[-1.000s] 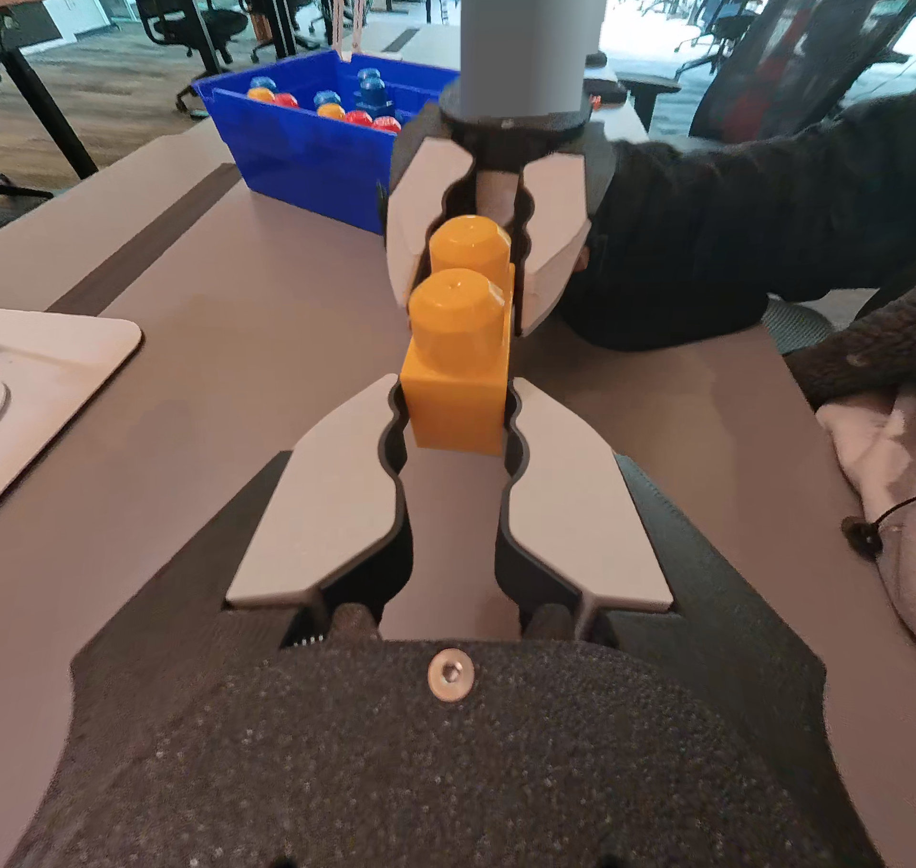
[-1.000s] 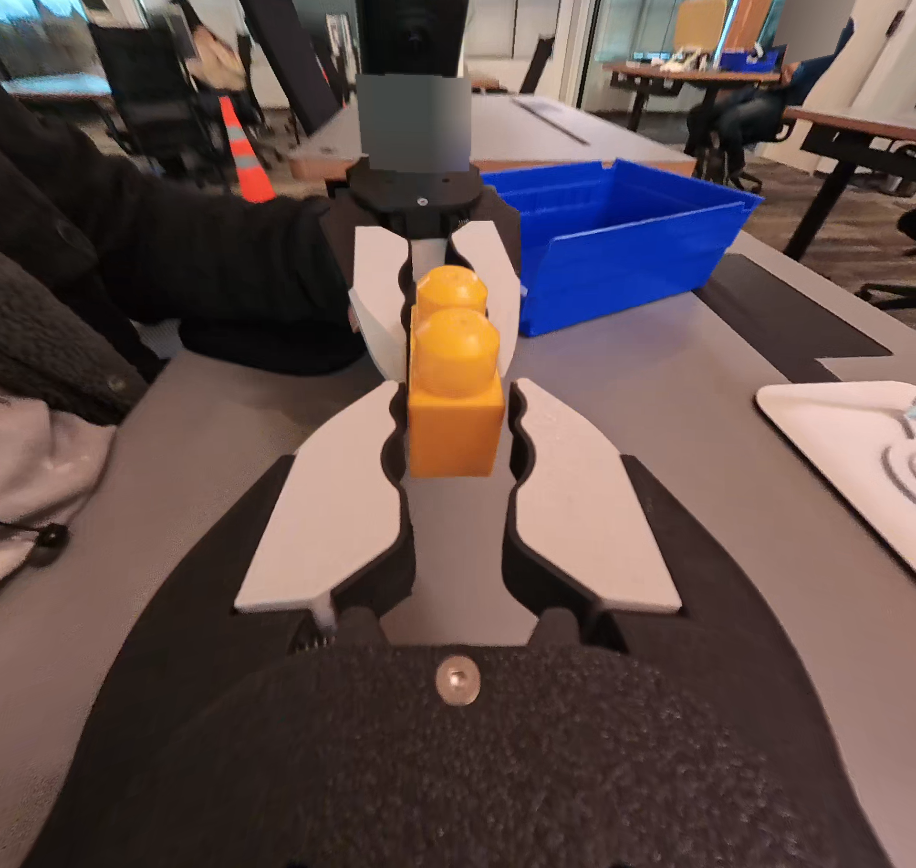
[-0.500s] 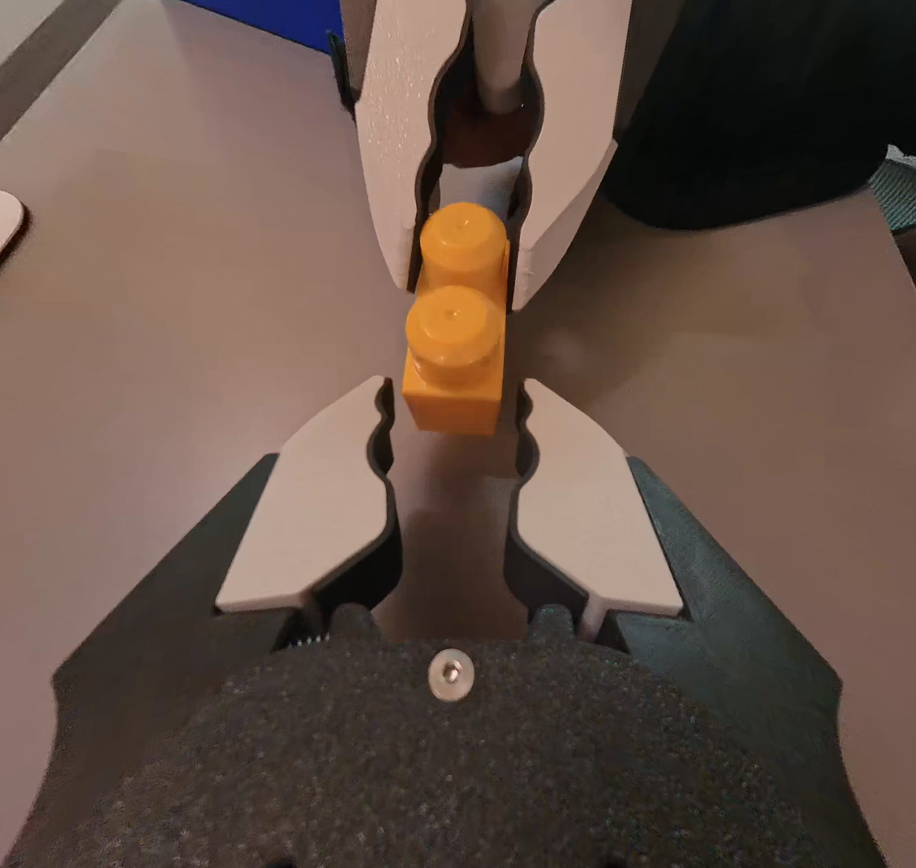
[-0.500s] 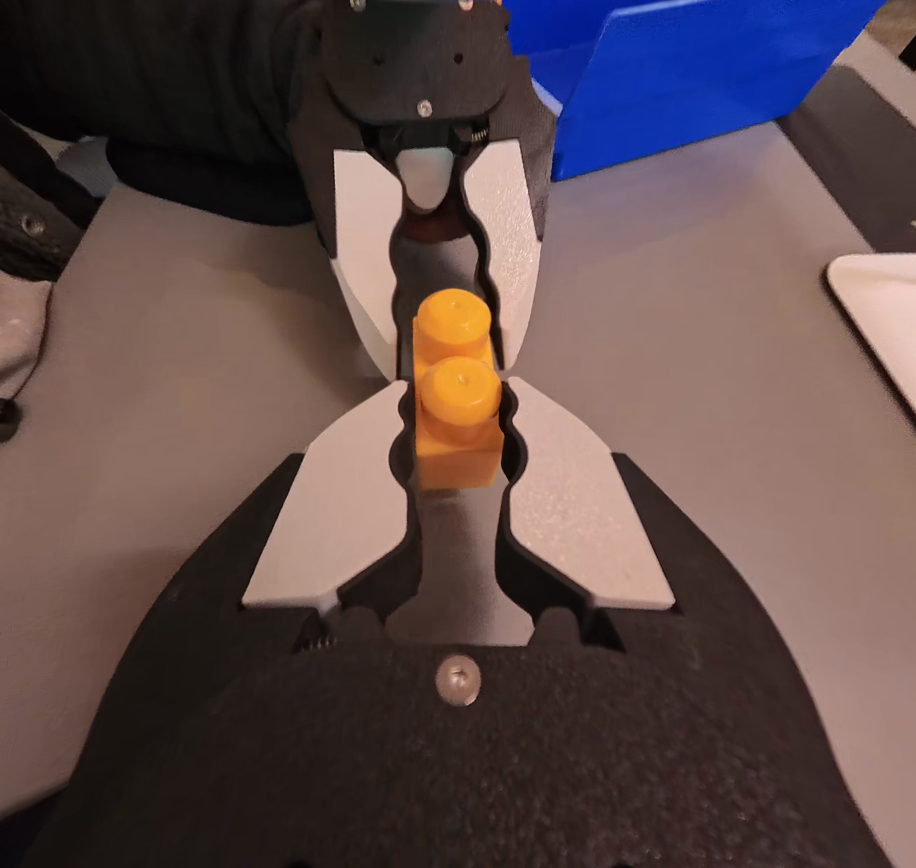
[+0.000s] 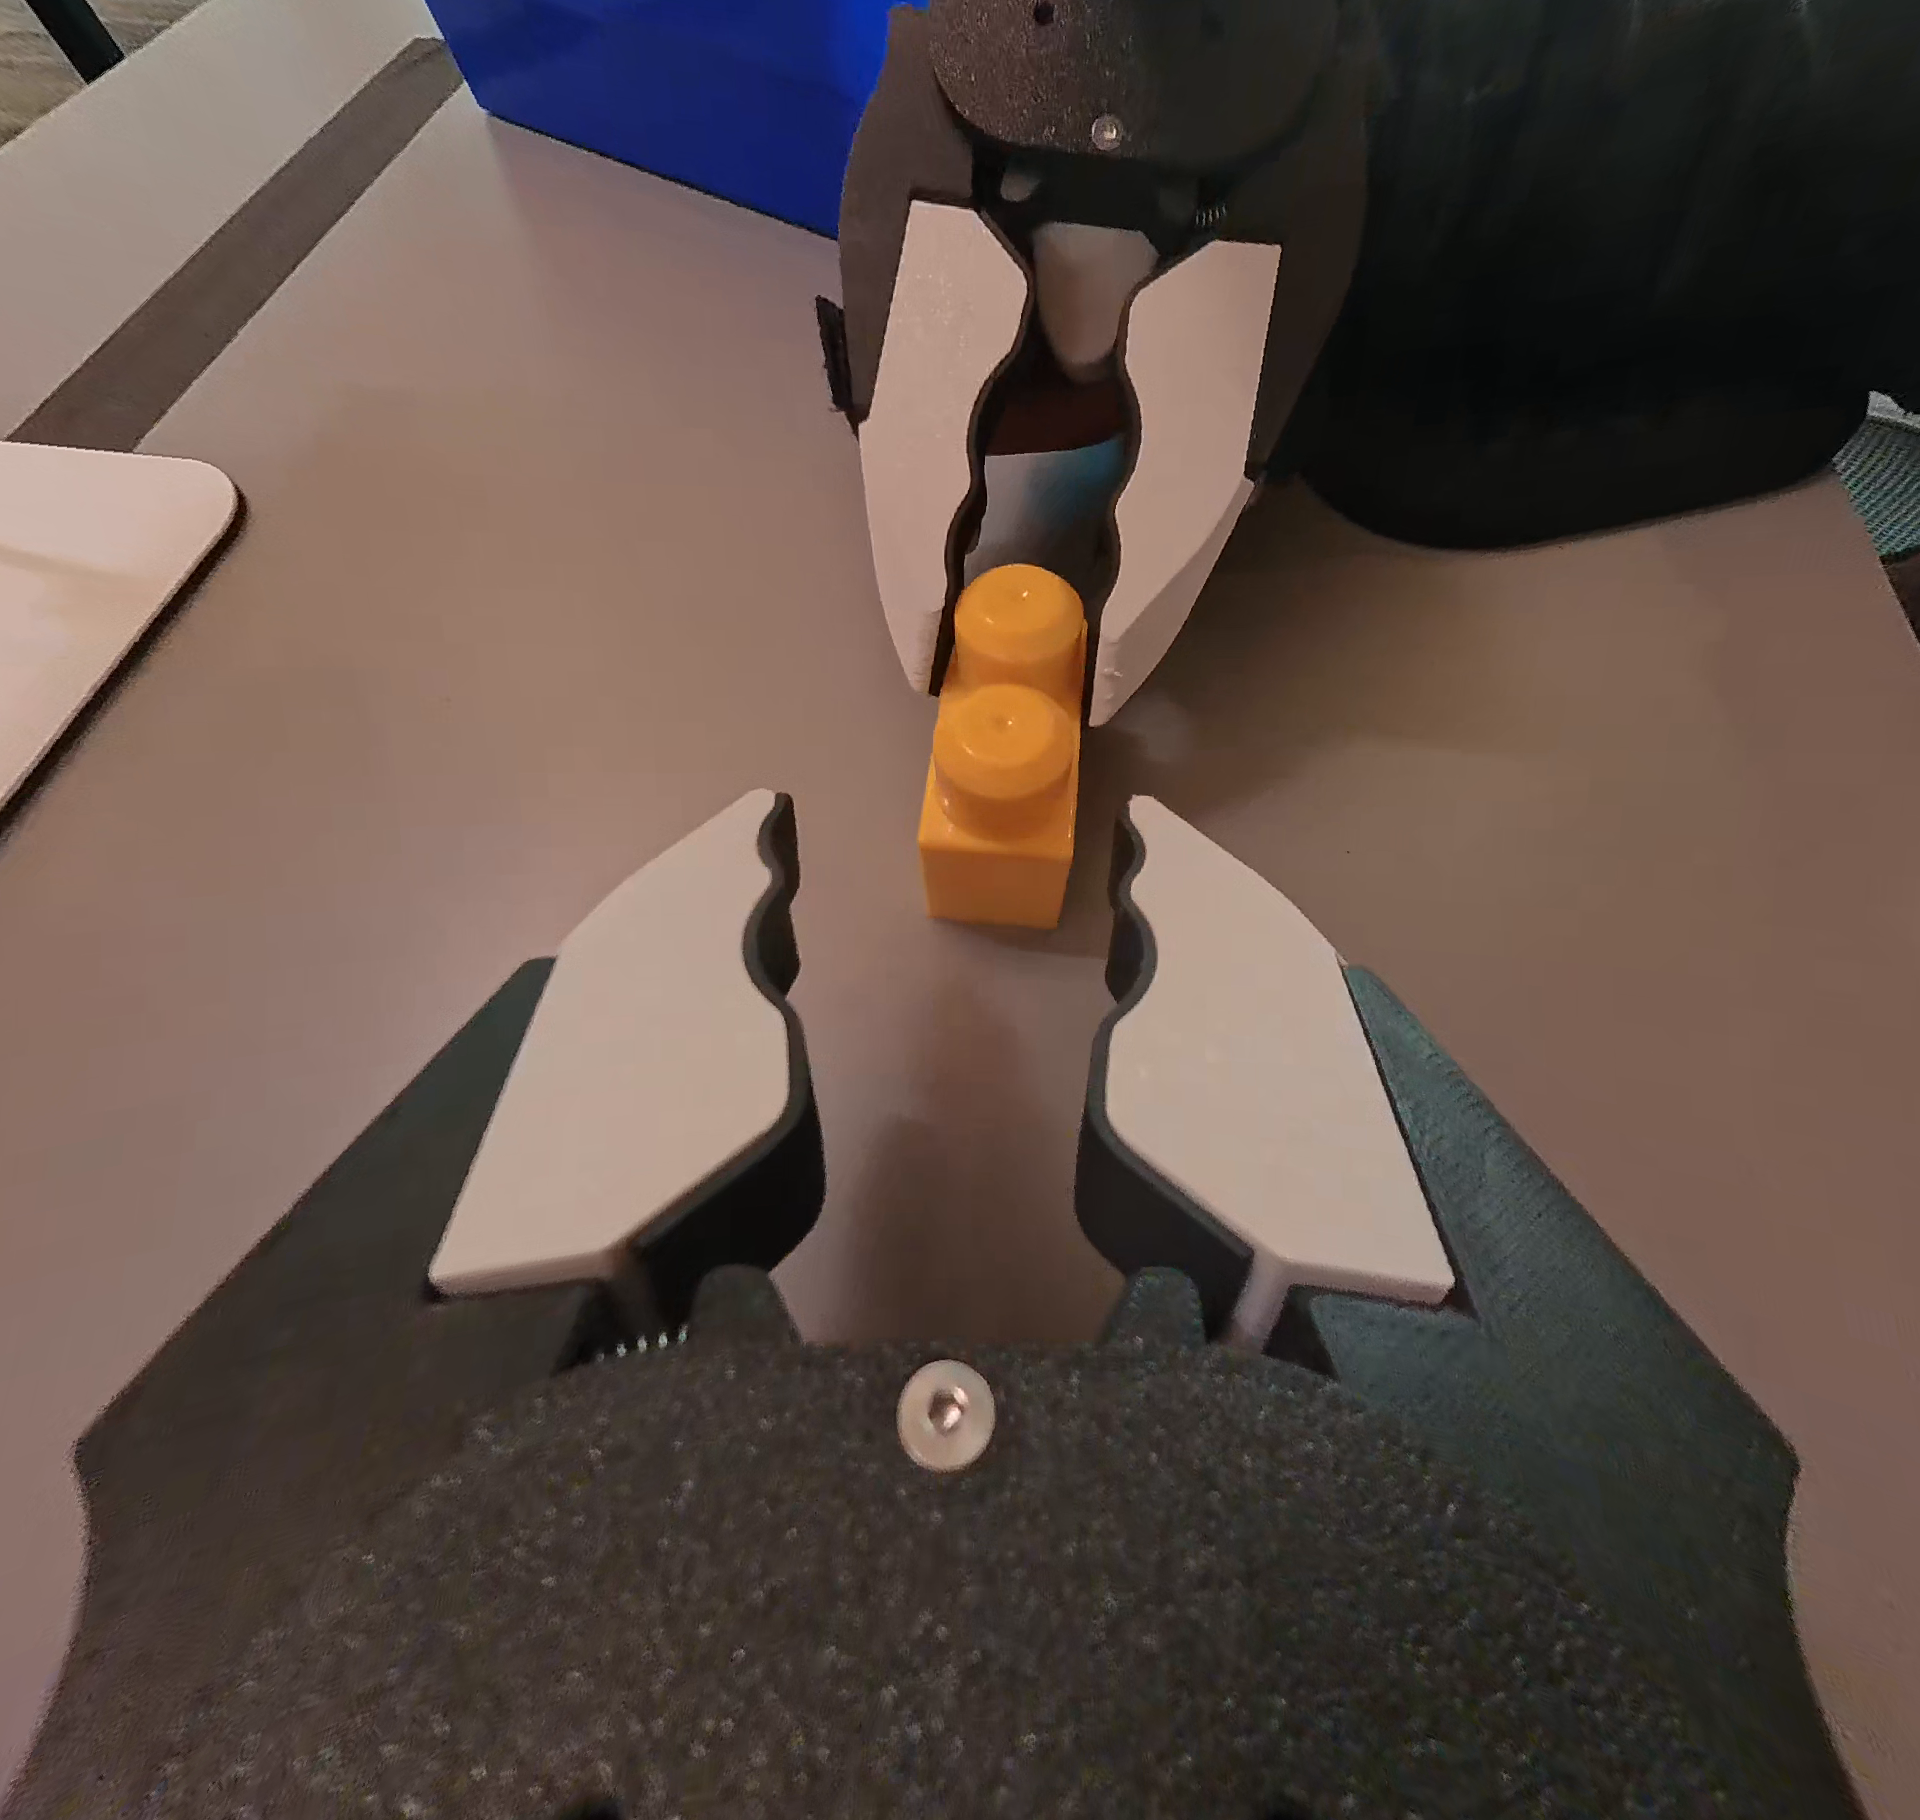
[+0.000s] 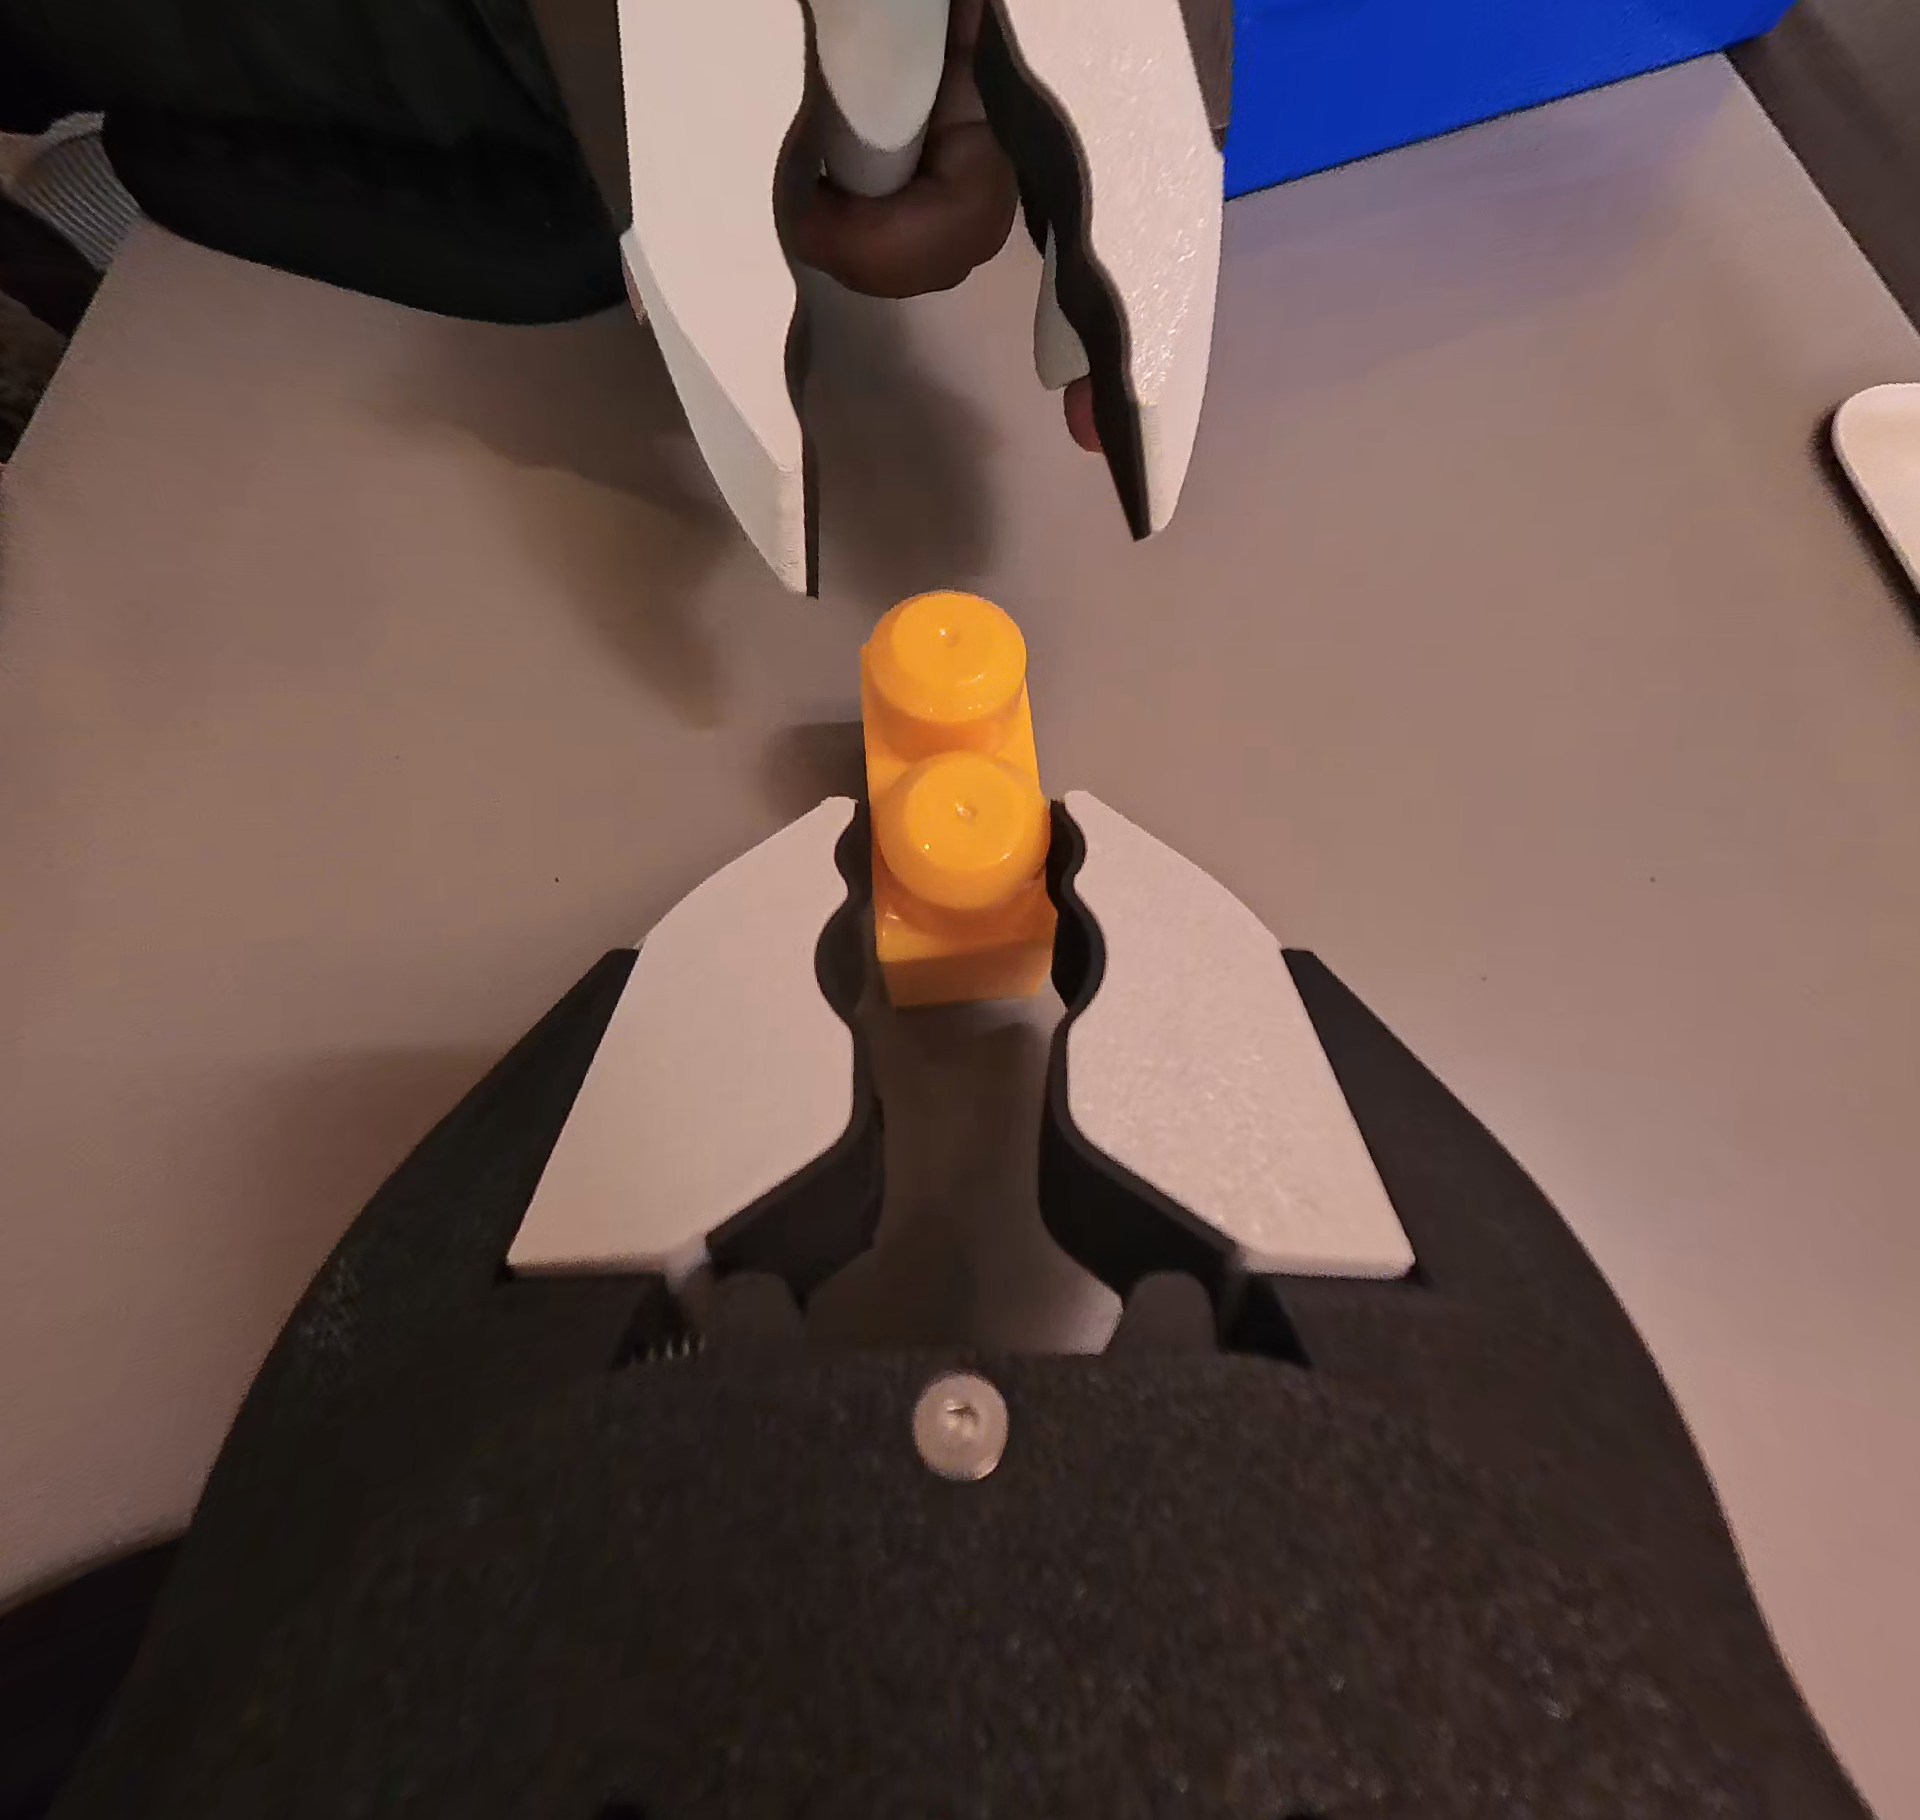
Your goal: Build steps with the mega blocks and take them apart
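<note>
I have the orange two-stud plastic mega block (image 6: 956, 835) resting on the grey tabletop (image 5: 520, 627) at mid-frame in both views, its long axis running straight from one gripper to the other. My right gripper (image 6: 954, 814) has its fingers clamped on the near end. My left gripper (image 5: 951, 814) is spread wide, tips just short of the block's other end, so the right is nearer. The blue plastic bin (image 5: 665, 35) sits at the top of the frame

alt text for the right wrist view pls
The right gripper grips one end of an orange two-stud plastic block on a grey table. The left gripper faces it, open, just short of the block's far end.
</note>
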The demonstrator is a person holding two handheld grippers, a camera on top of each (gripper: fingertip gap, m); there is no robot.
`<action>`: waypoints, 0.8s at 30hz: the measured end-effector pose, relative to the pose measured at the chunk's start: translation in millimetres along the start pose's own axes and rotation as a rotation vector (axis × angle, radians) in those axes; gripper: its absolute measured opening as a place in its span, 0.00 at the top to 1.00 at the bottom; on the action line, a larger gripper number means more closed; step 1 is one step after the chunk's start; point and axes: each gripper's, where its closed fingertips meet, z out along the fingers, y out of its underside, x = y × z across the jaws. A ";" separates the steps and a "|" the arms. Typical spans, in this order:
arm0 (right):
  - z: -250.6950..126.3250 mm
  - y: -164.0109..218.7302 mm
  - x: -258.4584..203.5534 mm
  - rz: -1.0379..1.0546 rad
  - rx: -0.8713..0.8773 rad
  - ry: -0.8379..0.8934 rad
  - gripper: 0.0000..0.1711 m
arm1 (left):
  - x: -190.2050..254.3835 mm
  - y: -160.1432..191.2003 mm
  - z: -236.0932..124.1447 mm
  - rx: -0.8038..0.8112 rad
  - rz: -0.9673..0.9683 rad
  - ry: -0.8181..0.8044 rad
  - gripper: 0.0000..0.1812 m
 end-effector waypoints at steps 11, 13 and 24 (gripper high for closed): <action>-28.9 -31.8 14.2 0.092 0.211 0.041 0.73 | -46.0 -33.5 -101.1 0.054 0.013 -0.229 0.74; -32.0 -30.2 18.9 0.106 0.217 0.060 0.74 | -61.0 -19.7 -134.6 -0.045 0.016 -0.290 0.73; -25.9 -23.3 25.0 0.138 0.194 0.083 0.77 | -96.2 96.1 -278.5 -0.799 -0.135 -0.296 0.74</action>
